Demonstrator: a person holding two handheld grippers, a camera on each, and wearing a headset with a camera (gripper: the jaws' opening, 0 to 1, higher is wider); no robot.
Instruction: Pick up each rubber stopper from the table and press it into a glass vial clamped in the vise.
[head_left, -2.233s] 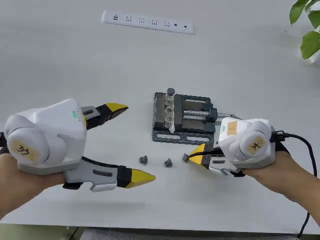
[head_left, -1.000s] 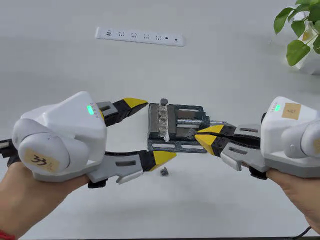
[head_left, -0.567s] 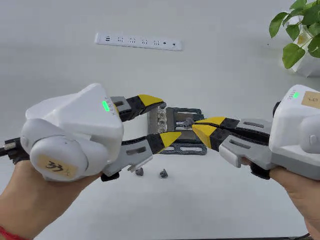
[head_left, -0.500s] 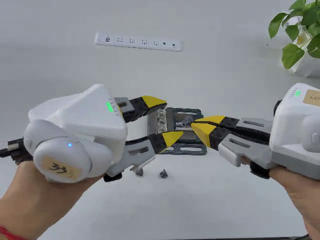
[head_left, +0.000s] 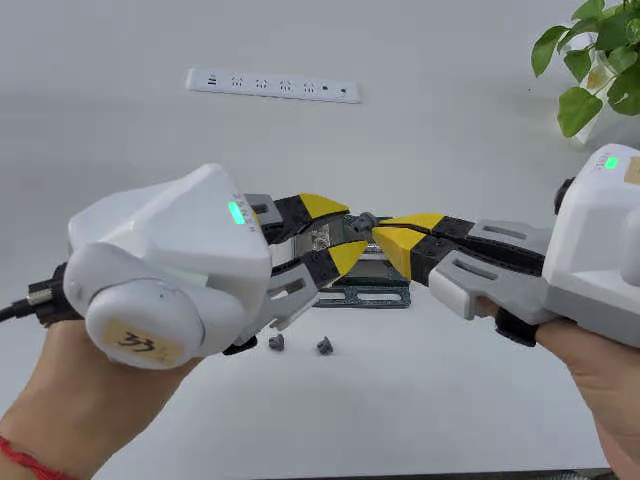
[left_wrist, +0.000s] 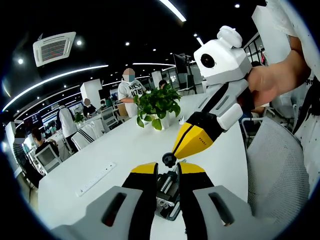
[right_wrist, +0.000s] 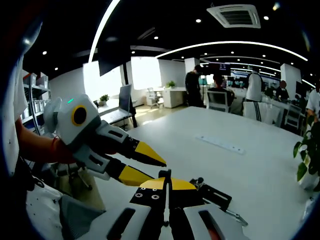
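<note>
- The right tool (right_wrist: 165, 183), a white body with black jaws and yellow tips, is closed tight on a small dark grey rubber stopper (right_wrist: 165, 174). The stopper pokes out just past the tips.
- In the head view the right tool (head_left: 380, 233) reaches in from the right. The small dark grey rubber stopper (head_left: 361, 219) hangs at its tips above the black metal vise (head_left: 378, 294), clear of the white surface (head_left: 450, 400).
- The left tool (left_wrist: 168, 168), of the same make, has its jaws a moderate gap apart and grips nothing. In the left gripper view the held stopper (left_wrist: 169, 160) sits just beyond that gap, and the vise (left_wrist: 166, 196) shows lower down between the jaws.
- In the head view the left tool (head_left: 356, 228) comes in from the left. Its yellow tips lie close on either side of the held stopper, but I cannot tell whether they touch it.
- Clear glass vials (head_left: 322, 237) stand in the vise, partly hidden behind the left tool's jaws.
- The left loose stopper (head_left: 277, 342) and the right loose stopper (head_left: 324, 346), both dark grey rubber, lie near each other on the surface. They are in front of the vise and apart from it.
- A long white power strip (head_left: 272, 85) lies flat, well beyond the vise.
- A green leafy plant (head_left: 590, 55) stands at the far right.
</note>
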